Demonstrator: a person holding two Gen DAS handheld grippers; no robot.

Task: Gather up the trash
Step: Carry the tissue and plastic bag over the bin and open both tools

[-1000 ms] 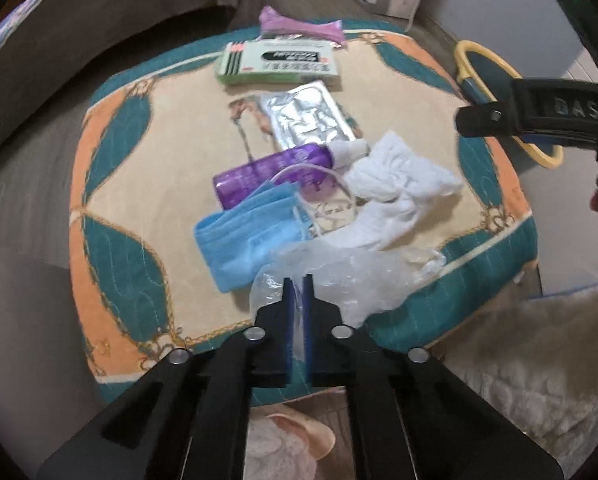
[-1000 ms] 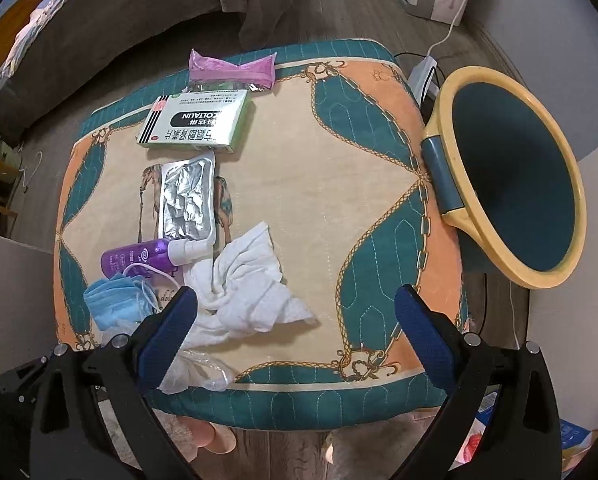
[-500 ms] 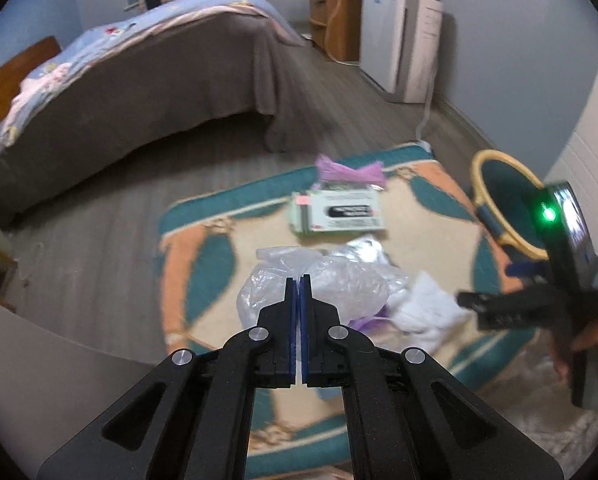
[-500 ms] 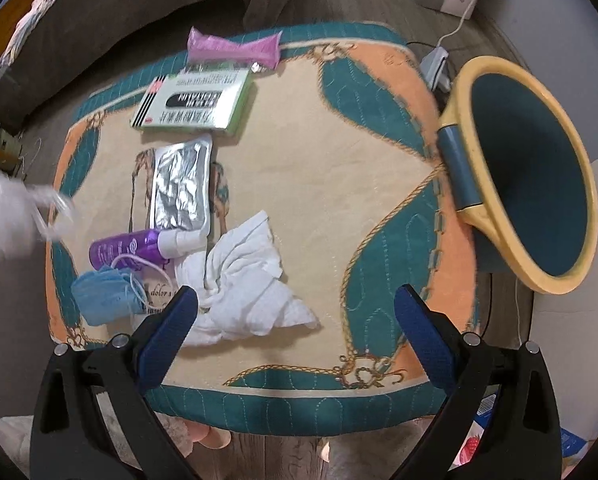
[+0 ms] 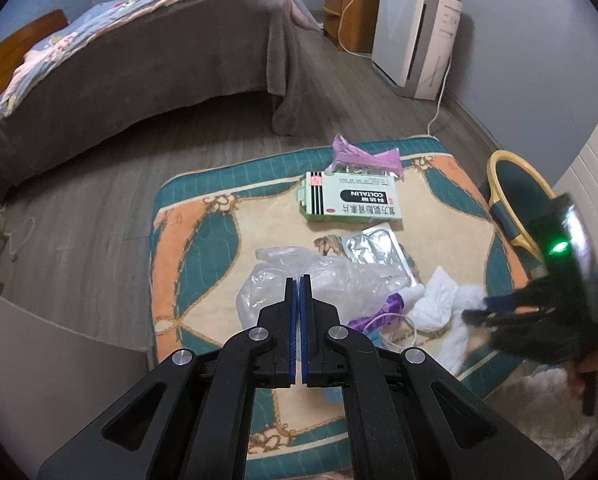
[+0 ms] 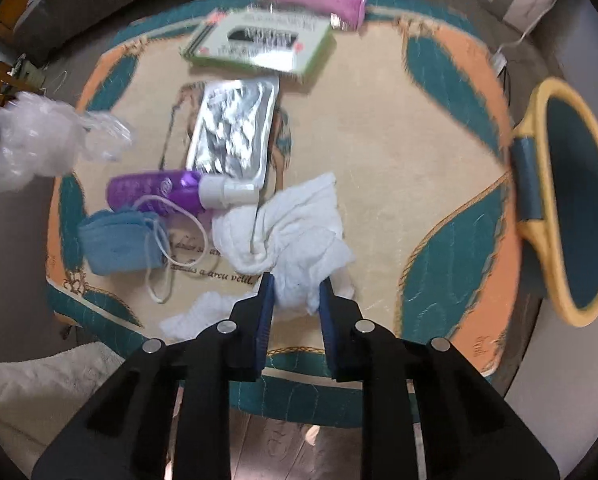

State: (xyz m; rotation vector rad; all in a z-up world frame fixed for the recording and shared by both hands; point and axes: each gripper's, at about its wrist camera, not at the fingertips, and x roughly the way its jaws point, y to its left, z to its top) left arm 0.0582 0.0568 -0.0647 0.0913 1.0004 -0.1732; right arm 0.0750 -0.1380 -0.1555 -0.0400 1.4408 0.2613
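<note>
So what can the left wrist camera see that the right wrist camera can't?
Only the left wrist view takes in the bed and the white appliance. Only the right wrist view shows the blue face mask clearly. Both show the clear plastic bag held in the left gripper, the white tissue between the right gripper's closing jaws, and the medicine box.

Grey plank floor [image 5: 227, 128] — bed [image 5: 147, 52], blue-grey walls [image 5: 539, 40].

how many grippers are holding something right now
2. The left gripper is shut on the clear plastic bag; the right gripper is closing on the white tissue.
</note>
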